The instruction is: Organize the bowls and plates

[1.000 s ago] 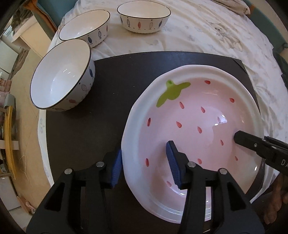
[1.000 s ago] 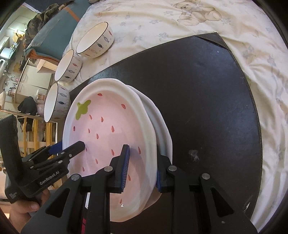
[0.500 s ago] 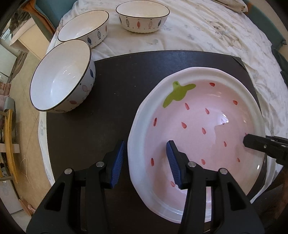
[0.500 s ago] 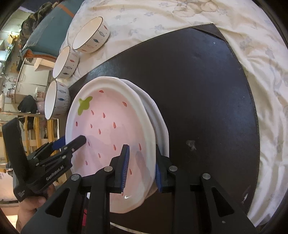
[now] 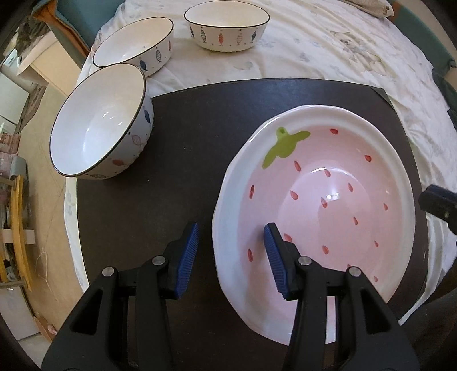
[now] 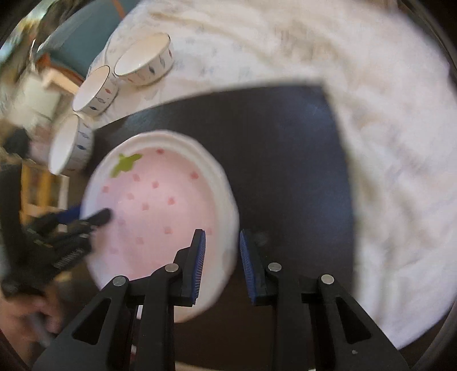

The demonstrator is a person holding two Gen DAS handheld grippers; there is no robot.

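A pink strawberry-patterned plate (image 5: 328,199) (image 6: 160,214) lies on a second white plate, whose rim (image 6: 225,182) shows beneath it. Both rest on a black mat (image 5: 177,142). My left gripper (image 5: 230,256) is open astride the plate's left rim: one pad hangs inside the plate, the other over the mat with a gap to the rim. My right gripper (image 6: 222,264) is open above the opposite rim, in a blurred view, without pressing on it. One of its fingers (image 5: 437,199) shows just past the plate's right edge. Three white fish-patterned bowls (image 5: 100,120) (image 5: 132,42) (image 5: 225,21) stand at the far left.
The mat lies on a white printed bedsheet (image 5: 328,51). The nearest bowl sits on the mat's left corner, close to the bed's edge. Wooden furniture (image 5: 17,228) and floor lie beyond that edge. A hand (image 6: 25,311) holds the left gripper.
The right gripper has lifted and drawn back from inside the plate to past its right rim. The plate rim now sits farther from the left gripper's outer pad. The bowls have not moved.
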